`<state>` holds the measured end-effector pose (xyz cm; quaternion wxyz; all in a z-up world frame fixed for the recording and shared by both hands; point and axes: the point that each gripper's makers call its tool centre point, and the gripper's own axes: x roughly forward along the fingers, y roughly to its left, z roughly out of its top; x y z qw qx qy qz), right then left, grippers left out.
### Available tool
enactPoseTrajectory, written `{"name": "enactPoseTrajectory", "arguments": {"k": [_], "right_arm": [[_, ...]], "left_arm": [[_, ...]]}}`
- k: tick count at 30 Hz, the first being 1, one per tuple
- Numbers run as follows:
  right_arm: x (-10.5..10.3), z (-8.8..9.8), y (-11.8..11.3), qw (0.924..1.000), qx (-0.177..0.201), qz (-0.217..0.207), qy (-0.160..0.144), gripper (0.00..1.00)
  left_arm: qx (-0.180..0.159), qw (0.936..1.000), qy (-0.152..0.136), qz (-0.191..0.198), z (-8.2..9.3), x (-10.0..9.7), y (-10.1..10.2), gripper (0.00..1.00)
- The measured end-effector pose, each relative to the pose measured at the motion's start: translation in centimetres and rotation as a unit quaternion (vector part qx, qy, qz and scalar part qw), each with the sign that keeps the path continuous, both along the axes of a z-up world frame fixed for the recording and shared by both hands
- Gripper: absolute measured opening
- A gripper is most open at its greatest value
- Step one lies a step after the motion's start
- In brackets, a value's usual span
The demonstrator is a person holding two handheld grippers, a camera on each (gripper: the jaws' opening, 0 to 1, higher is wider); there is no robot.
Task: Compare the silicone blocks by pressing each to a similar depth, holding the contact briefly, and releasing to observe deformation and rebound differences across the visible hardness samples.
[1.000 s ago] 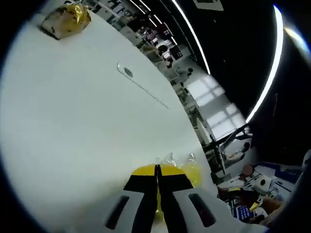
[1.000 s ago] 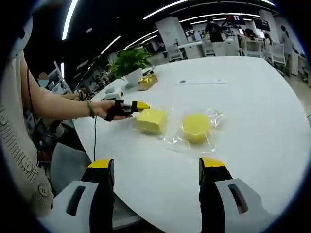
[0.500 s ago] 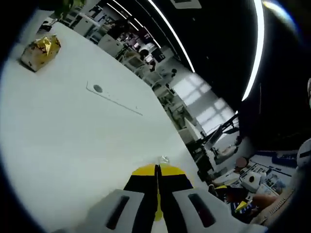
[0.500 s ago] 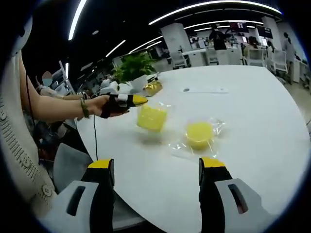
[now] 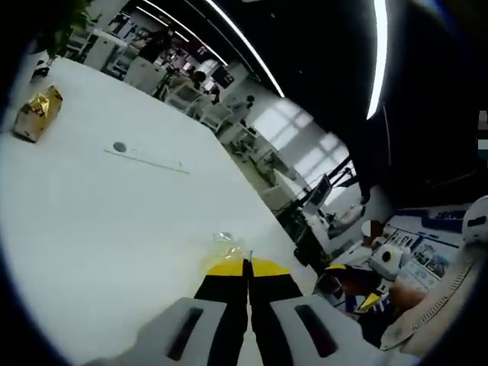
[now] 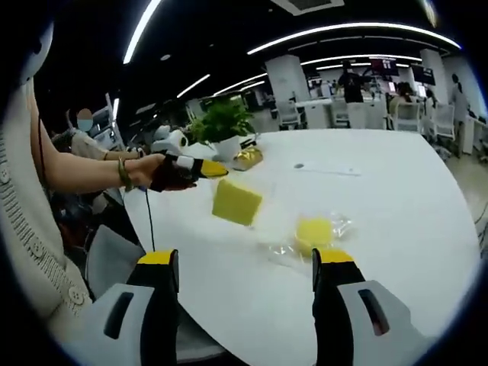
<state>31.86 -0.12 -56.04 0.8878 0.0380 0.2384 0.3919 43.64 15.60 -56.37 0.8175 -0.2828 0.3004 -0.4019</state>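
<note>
In the right gripper view, the left hand-held gripper (image 6: 216, 168) enters from the left of the frame, carried in a gloved hand (image 6: 164, 172). Its yellow-tipped jaws are pressed together on the edge of a clear bag that contains a square yellow silicone block (image 6: 237, 202). The block hangs in the air above the white surface (image 6: 381, 206), at centre frame, clear of the tabletop. It is tilted: its broad flat face is turned toward the camera and its upper corner points up and left toward the jaws.

A round yellow silicone block (image 6: 314, 231) lies flat on the surface at lower centre right of the frame, inside its own crumpled clear bag (image 6: 286, 248). It is just above the tip of the right jaw in the picture, and apart from the hanging square block.

The right hand-held gripper (image 6: 245, 263) rises from the bottom of its own view with its jaws spread wide, holding nothing.

In the left gripper view, the left hand-held gripper (image 5: 246, 267) shows its jaws closed edge to edge, with a wisp of clear plastic film (image 5: 226, 244) protruding just above the tips. The block itself is hidden behind the jaws in this view.

Toward the back of the surface stand a potted green plant (image 6: 223, 126) and, just beside it, a gold foil-wrapped package (image 6: 247, 157). The same package (image 5: 37, 113) appears at the upper left of the left gripper view. A long flat white item with a dark round spot (image 5: 145, 156) lies farther along the surface.
</note>
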Motion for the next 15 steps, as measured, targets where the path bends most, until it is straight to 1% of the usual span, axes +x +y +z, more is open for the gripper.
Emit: {"name": "enactPoseTrajectory", "arguments": {"k": [1, 2, 3, 4, 5, 7, 8, 9, 11, 15], "right_arm": [[0.0, 0.2, 0.0, 1.0, 0.001, 0.001, -0.004, 0.66], [0.0, 0.5, 0.1, 1.0, 0.003, 0.004, -0.009, 0.66], [-0.1, 0.9, 0.3, 0.9998, 0.003, 0.009, -0.015, 0.66], [-0.1, 1.2, 0.4, 0.9997, 0.003, 0.014, -0.021, 0.66], [-0.2, 1.5, 0.6, 0.9994, 0.002, 0.02, -0.028, 0.66], [-0.1, 2.2, 0.9, 0.9988, 0.0, 0.029, -0.039, 0.66], [-0.1, 2.5, 1.0, 0.9986, 0.001, 0.031, -0.044, 0.66], [0.0, 2.7, 1.1, 0.9983, 0.001, 0.033, -0.047, 0.66], [0.1, 3.2, 1.4, 0.9976, 0.0, 0.041, -0.057, 0.66], [0.2, 4.1, 2.2, 0.9958, -0.002, 0.057, -0.071, 0.67]], "left_arm": [[0.005, 0.9999, -0.012, -0.006, 0.7, -0.4, -0.1, 0.0], [0.006, 0.9998, -0.018, -0.008, 1.3, -0.6, -0.1, 0.0], [0.007, 0.9994, -0.028, -0.02, 2.2, -1.2, -0.4, 0.0], [0.012, 0.9989, -0.04, -0.019, 2.8, -1.4, -0.3, 0.0], [0.011, 0.9988, -0.043, -0.023, 3.6, -1.8, -0.4, 0.0], [0.012, 0.9978, -0.058, -0.029, 4.9, -2.4, -0.5, 0.0], [0.011, 0.9975, -0.061, -0.035, 5.5, -2.8, -0.6, 0.0], [0.021, 0.996, -0.077, -0.04, 6.2, -3.1, -0.7, 0.0], [0.028, 0.9937, -0.094, -0.054, 7.5, -4.0, -0.9, 0.0], [0.022, 0.9912, -0.115, -0.062, 10.0, -5.1, -1.1, 0.0]]}}
